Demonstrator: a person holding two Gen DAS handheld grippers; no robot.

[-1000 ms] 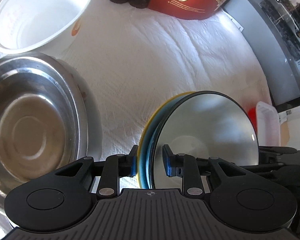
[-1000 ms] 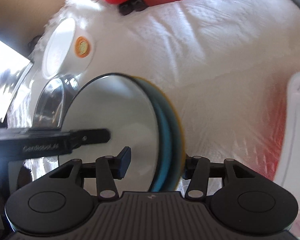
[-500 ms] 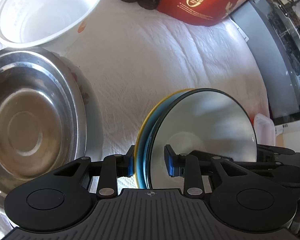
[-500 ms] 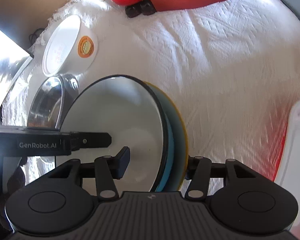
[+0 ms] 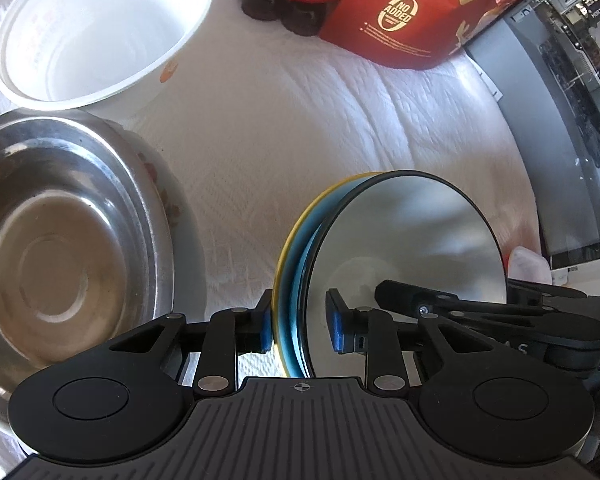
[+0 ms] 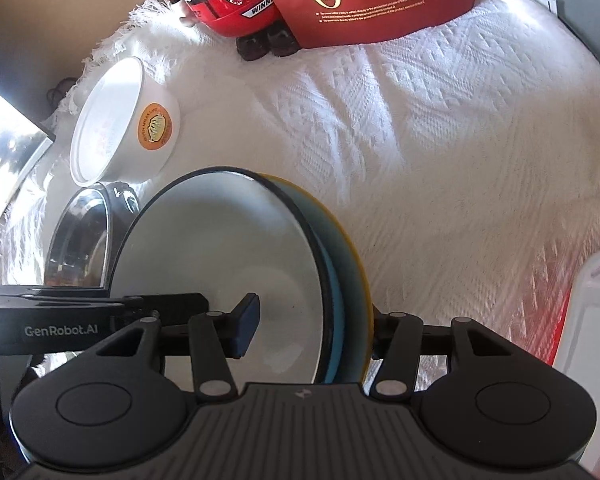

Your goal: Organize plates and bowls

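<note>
A stack of plates point(image 5: 404, 248) stood on edge over the white cloth point(image 5: 300, 120) that covered the table, a pale plate with a dark rim facing one way and a blue plate and a yellow plate behind it. The left gripper point(image 5: 302, 330) straddled the stack's lower edge: its jaws were closing, one blue pad touching the yellow plate's back, the other standing just off the pale face. The right gripper point(image 6: 314, 330) straddled the stack from the opposite side, its jaws set narrow; one pad hung clear of the pale face, and the other lay hidden behind the yellow plate, so contact there could not be told.

Beside the stack, on the yellow plate's side, a steel bowl point(image 5: 52, 240) sat nested in a flowered bowl point(image 5: 168, 200). Beyond the steel bowl stood a white bowl point(image 5: 96, 36) with an orange sticker. Farther from the stack, at the cloth's far edge, a red box point(image 6: 364, 0) and a red toy helmet point(image 6: 228, 0) stood together. On the pale plate's side lay a white plastic lid point(image 6: 592, 344).
</note>
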